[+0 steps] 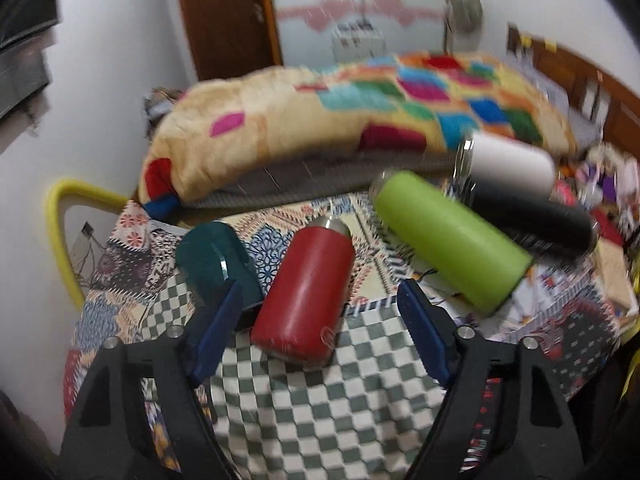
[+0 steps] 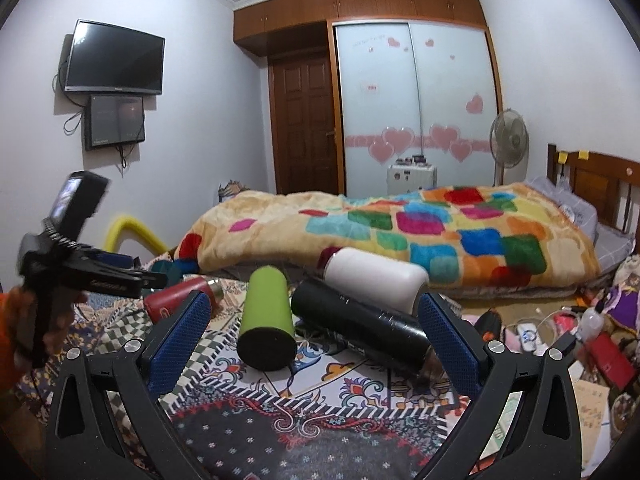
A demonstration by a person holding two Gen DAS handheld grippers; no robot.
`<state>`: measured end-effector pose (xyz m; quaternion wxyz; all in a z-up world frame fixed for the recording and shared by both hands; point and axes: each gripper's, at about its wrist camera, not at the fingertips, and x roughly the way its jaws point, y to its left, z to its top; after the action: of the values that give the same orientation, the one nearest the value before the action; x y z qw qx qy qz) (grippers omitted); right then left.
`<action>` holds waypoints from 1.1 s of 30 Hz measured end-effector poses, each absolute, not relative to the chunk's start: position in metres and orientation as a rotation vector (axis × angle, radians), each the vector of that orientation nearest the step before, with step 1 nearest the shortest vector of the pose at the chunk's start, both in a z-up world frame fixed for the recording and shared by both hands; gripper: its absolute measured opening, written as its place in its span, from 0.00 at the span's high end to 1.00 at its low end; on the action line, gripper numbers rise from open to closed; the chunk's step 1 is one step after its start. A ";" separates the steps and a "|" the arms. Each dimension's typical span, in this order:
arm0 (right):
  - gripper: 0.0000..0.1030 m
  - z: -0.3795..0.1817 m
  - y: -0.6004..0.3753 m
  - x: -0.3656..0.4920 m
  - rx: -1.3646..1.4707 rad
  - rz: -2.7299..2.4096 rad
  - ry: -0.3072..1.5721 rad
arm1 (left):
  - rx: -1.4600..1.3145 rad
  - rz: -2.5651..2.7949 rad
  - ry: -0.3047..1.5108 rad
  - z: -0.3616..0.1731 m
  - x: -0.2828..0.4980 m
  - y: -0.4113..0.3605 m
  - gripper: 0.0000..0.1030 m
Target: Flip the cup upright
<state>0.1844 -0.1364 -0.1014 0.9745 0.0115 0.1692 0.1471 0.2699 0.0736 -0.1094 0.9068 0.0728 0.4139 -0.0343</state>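
Several cups lie on their sides on a patterned cloth. In the left wrist view a red cup [image 1: 306, 294] lies just ahead of my open left gripper [image 1: 320, 312], its base between the blue pads. A teal cup [image 1: 214, 260] lies to its left, a green cup [image 1: 448, 236] to its right, with a black cup [image 1: 532, 216] and a white cup [image 1: 512, 164] beyond. In the right wrist view my open right gripper [image 2: 316, 328] faces the green cup [image 2: 266, 320] and the black cup [image 2: 360, 324]. The white cup [image 2: 376, 276] lies behind. The left gripper [image 2: 92, 272] shows at left near the red cup [image 2: 176, 298].
A checked cloth [image 1: 320, 400] covers the near table [image 1: 132, 240]. A bed with a colourful blanket [image 2: 400, 232] stands behind. A yellow-rimmed object [image 1: 60, 232] leans at the left wall. Clutter [image 2: 580, 332] lies on the floor at right.
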 end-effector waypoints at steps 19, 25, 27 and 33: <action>0.00 -0.131 -0.134 0.215 0.063 0.324 0.427 | 0.297 -0.126 1.157 -0.176 0.341 0.070 0.31; 0.00 -0.136 -0.129 0.218 0.055 0.336 0.441 | 0.364 -0.087 1.144 -0.186 0.344 0.061 0.37; 0.00 -0.136 -0.129 0.217 0.049 0.334 0.441 | 0.360 -0.076 1.139 -0.185 0.343 0.061 0.37; 0.00 -0.132 -0.134 0.214 0.050 0.328 0.439 | 0.353 -0.058 1.155 -0.174 0.328 0.057 0.38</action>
<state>0.2137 -0.1343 -0.1317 0.9623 0.0249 0.2169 0.1619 0.3277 0.0569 -0.1737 0.8228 0.1657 0.5430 -0.0274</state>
